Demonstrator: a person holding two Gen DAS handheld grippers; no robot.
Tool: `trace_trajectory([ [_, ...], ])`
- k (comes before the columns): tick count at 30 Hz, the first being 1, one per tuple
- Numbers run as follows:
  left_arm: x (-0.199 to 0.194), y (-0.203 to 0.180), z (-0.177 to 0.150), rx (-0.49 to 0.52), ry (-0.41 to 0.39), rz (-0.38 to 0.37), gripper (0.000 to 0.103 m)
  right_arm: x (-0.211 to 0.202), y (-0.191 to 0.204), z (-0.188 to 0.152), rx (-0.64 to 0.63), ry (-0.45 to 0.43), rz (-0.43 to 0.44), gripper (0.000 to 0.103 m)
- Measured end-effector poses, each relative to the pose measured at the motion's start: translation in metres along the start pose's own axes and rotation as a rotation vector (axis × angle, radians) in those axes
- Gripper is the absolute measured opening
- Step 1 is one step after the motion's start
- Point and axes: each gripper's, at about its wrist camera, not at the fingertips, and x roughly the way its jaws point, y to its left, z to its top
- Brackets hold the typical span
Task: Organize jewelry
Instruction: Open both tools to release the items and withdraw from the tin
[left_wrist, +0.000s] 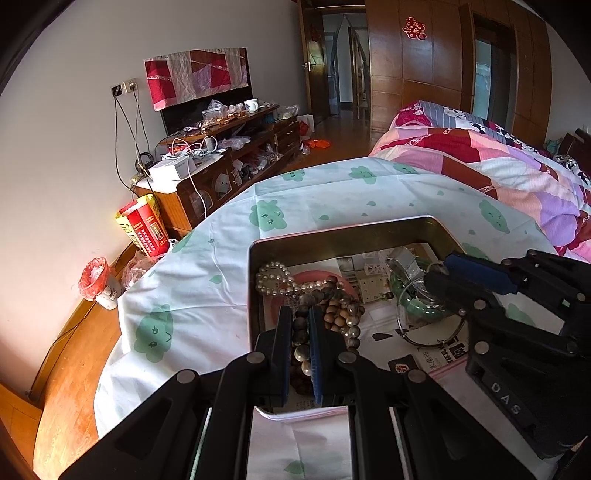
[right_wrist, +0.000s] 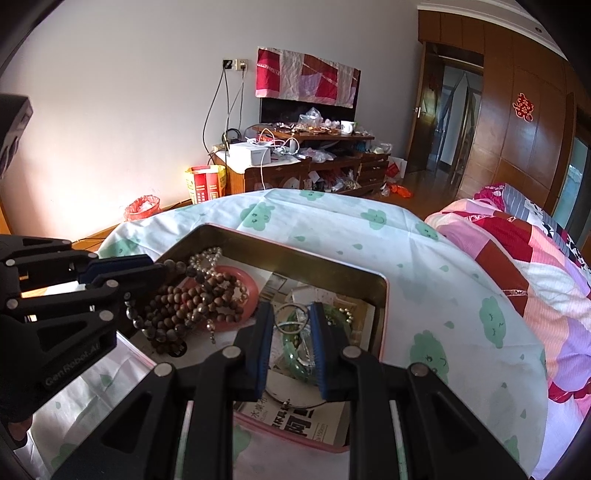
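Observation:
A gold metal tin (left_wrist: 255, 280) (right_wrist: 382, 306) lined with newspaper sits on the cloud-print cloth. It holds a pearl strand (left_wrist: 273, 278) (right_wrist: 207, 258), brown wooden bead strings (left_wrist: 340, 310) (right_wrist: 177, 310), a green jade bangle (left_wrist: 417, 310) (right_wrist: 295, 358), silver bangles (left_wrist: 432, 341) (right_wrist: 291, 308) and a pink bangle (right_wrist: 247, 291). My left gripper (left_wrist: 300, 325) (right_wrist: 159, 273) is shut on a string of dark beads (left_wrist: 301, 328) inside the tin. My right gripper (right_wrist: 291, 325) (left_wrist: 436, 275) is in the tin's right side, closed on the jade and silver bangles.
The tin rests on a table covered with the white cloud-print cloth (left_wrist: 207, 280) (right_wrist: 424, 266). A bed with a pink patchwork quilt (left_wrist: 498, 162) (right_wrist: 535, 258) lies to the right. A cluttered wooden cabinet (left_wrist: 229, 162) (right_wrist: 306, 166) stands along the wall. A lined bin (left_wrist: 98, 280) is on the floor.

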Motion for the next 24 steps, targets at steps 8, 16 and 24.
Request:
trace_trajectory([
  [8, -0.006, -0.004, -0.007, -0.007, -0.006, 0.040, 0.070, -0.001, -0.002, -0.010, 0.011, 0.017, 0.001, 0.052],
  [16, -0.043, 0.014, -0.025, -0.073, -0.048, 0.033, 0.072, -0.029, -0.017, -0.025, 0.087, -0.003, -0.038, 0.063],
  [24, -0.073, 0.019, -0.039, -0.102, -0.083, 0.026, 0.072, -0.067, -0.018, -0.032, 0.110, -0.085, -0.065, 0.073],
])
